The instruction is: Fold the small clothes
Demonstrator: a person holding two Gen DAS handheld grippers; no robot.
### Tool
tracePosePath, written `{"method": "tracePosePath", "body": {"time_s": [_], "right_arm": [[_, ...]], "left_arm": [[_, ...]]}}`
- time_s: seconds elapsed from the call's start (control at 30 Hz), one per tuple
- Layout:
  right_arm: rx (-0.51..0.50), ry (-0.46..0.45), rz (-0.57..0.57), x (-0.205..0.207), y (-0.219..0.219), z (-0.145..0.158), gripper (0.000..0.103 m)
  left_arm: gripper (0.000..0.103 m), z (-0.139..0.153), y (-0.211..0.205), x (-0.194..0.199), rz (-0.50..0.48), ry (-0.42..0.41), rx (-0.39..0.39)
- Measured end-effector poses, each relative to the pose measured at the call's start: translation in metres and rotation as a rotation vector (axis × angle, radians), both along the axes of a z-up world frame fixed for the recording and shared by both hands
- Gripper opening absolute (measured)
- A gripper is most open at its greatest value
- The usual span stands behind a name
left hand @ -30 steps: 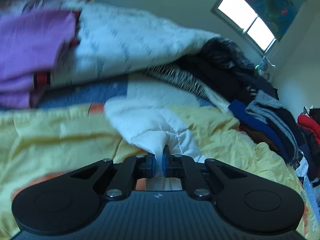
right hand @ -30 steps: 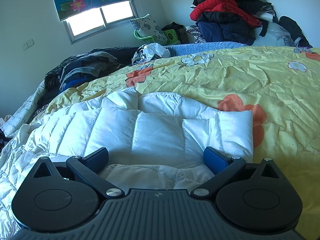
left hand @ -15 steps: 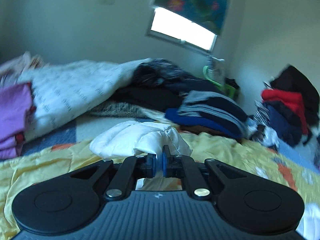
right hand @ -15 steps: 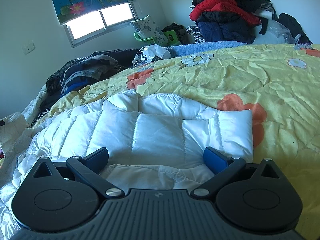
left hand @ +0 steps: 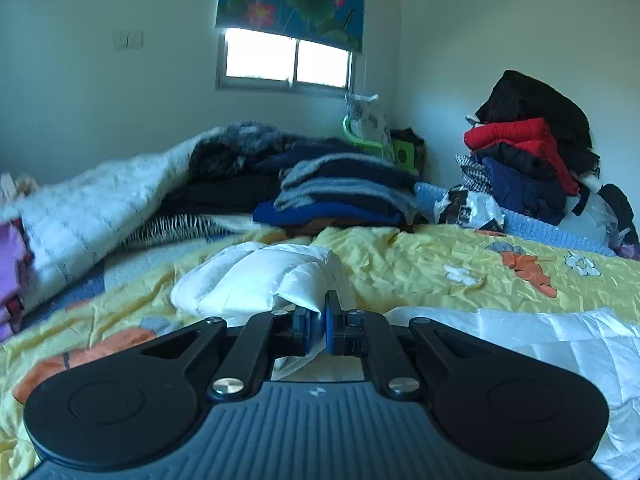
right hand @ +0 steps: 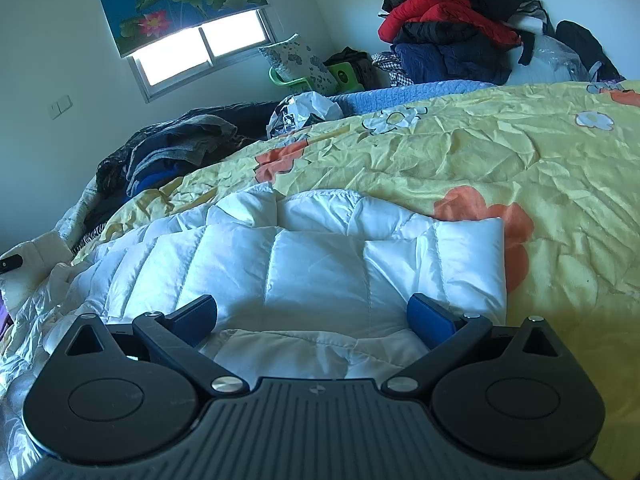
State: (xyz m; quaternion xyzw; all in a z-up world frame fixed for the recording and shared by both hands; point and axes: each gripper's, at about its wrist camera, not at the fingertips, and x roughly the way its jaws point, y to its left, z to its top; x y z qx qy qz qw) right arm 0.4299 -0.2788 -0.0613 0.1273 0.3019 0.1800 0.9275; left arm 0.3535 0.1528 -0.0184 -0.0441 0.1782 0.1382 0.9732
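A small white quilted puffer jacket (right hand: 312, 264) lies spread on the yellow flowered bedspread (right hand: 500, 152). My right gripper (right hand: 312, 316) is open, low over the jacket's near part, with a blue pad (right hand: 432, 318) on each side. My left gripper (left hand: 318, 326) is shut on a bunched white sleeve of the jacket (left hand: 264, 280) and holds it lifted above the bed. More of the jacket (left hand: 540, 336) lies to its right. The sleeve end shows at the far left of the right wrist view (right hand: 32, 256).
A stack of folded dark and grey clothes (left hand: 340, 192) lies at the bed's far side, beside a white printed duvet (left hand: 92, 196). A pile of red, black and navy jackets (left hand: 528, 160) stands at the right wall. A plastic bag (right hand: 304, 112) lies near a blue blanket (right hand: 408, 94).
My left gripper has swung to the right with the sleeve still pinched, so the view turned from the duvet toward the window and the jacket pile. My right gripper stayed open over the jacket.
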Motion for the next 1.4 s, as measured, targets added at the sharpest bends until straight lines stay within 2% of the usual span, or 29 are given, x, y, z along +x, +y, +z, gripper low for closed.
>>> {"method": "tracePosePath", "body": {"time_s": [0.1,0.17,0.23,0.33,0.53,0.9,1.13,1.4], "right_arm": [[-0.001,0.000,0.000,0.000,0.000,0.000,0.101],[-0.001,0.000,0.000,0.000,0.000,0.000,0.101],[-0.001,0.000,0.000,0.000,-0.001,0.000,0.101],[0.001,0.000,0.000,0.000,-0.001,0.000,0.101],[0.003,0.000,0.000,0.000,-0.001,0.000,0.101],[0.020,-0.002,-0.003,0.000,-0.002,-0.001,0.101],[0.031,-0.003,-0.004,0.000,-0.003,-0.001,0.101],[0.063,-0.004,-0.009,-0.001,-0.008,-0.002,0.101]], "left_arm": [[0.007,0.002,-0.031,-0.012,-0.053,-0.051,0.052],[0.007,0.000,-0.051,-0.015,-0.105,-0.054,0.046],[0.007,-0.004,-0.070,-0.014,-0.161,-0.041,0.040],[0.007,-0.016,-0.101,-0.014,-0.223,-0.021,0.075],[0.007,-0.032,-0.141,-0.018,-0.307,0.029,0.066],[0.007,-0.042,-0.191,-0.024,-0.453,0.061,0.084],[0.007,-0.050,-0.220,-0.028,-0.527,0.083,0.167],[0.007,-0.051,-0.238,-0.032,-0.637,0.096,0.223]]}}
